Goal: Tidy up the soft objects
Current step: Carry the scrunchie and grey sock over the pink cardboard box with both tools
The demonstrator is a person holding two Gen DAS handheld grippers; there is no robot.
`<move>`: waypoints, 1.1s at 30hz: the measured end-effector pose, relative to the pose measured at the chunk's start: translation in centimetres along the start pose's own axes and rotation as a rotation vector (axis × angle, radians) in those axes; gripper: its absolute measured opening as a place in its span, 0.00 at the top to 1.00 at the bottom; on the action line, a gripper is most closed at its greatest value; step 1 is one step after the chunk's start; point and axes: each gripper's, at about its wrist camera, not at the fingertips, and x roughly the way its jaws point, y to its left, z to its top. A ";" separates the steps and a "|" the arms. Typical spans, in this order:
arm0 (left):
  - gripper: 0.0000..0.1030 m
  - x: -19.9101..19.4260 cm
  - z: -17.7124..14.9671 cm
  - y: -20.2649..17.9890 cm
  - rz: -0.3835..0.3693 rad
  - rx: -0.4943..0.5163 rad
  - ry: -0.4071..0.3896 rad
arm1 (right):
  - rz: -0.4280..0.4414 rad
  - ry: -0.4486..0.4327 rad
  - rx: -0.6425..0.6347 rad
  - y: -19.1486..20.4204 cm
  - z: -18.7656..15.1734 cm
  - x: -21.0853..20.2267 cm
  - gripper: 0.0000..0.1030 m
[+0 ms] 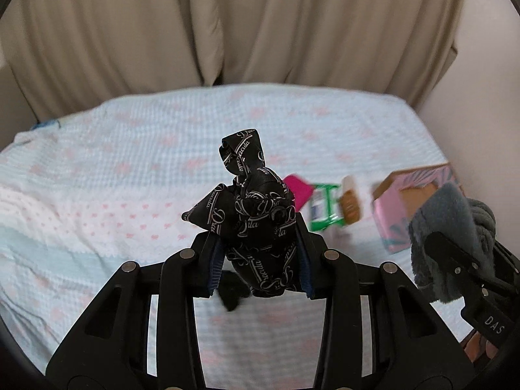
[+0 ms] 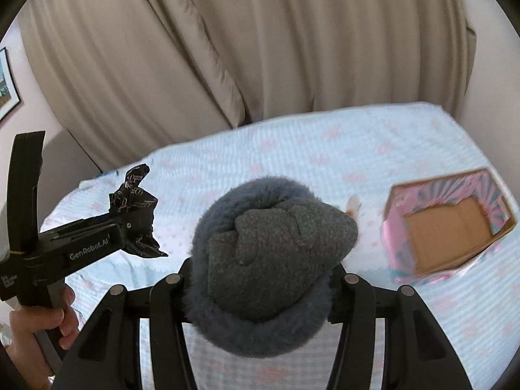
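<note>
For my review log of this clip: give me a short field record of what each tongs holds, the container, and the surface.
left tongs: shut on black printed cloth bundle, held above the bed
right tongs: shut on grey fuzzy rolled sock
container: pink patterned cardboard box, open, nothing seen inside, on the bed to the right
surface: pale blue bedspread with pink bows
other items: small packages, blurred, beside the box
backdrop: beige curtain

Beige curtain (image 1: 227, 22) behind bedspread (image 1: 130, 149); framed picture (image 2: 6, 83).
</note>
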 end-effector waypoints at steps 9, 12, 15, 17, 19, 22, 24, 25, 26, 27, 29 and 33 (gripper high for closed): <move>0.67 -6.7 0.8 -12.9 0.033 -0.078 -0.060 | 0.054 -0.047 -0.088 -8.6 4.1 -9.2 0.52; 0.67 -7.1 0.9 -17.8 0.037 -0.098 -0.067 | 0.058 -0.050 -0.120 -12.1 5.6 -11.4 0.52; 0.67 -6.6 1.0 -22.3 0.025 -0.113 -0.059 | 0.055 -0.040 -0.139 -15.7 6.2 -12.9 0.52; 0.67 -5.6 1.1 -25.2 0.015 -0.112 -0.044 | 0.047 -0.029 -0.153 -18.4 6.6 -13.8 0.52; 0.67 -4.5 1.2 -27.4 0.006 -0.109 -0.025 | 0.037 -0.009 -0.157 -20.9 7.0 -13.8 0.52; 0.67 -2.0 1.3 -30.7 -0.014 -0.094 0.022 | 0.016 0.023 -0.144 -23.9 7.4 -13.3 0.52; 0.67 0.2 1.7 -33.1 -0.020 -0.073 0.059 | -0.002 0.052 -0.132 -26.4 7.8 -12.0 0.52; 0.67 0.9 1.8 -33.7 -0.021 -0.068 0.071 | -0.010 0.065 -0.131 -27.4 8.0 -11.4 0.52; 0.67 2.1 1.8 -34.6 -0.026 -0.064 0.088 | -0.020 0.082 -0.131 -28.5 8.1 -10.5 0.52; 0.67 3.1 2.0 -35.4 -0.027 -0.060 0.103 | -0.031 0.105 -0.132 -29.9 8.2 -9.3 0.52; 0.67 5.7 2.3 -36.9 -0.023 -0.055 0.139 | -0.037 0.137 -0.132 -31.7 8.1 -7.8 0.52; 0.67 11.5 2.8 -38.7 -0.015 -0.071 0.233 | -0.045 0.218 -0.135 -35.1 7.7 -3.0 0.52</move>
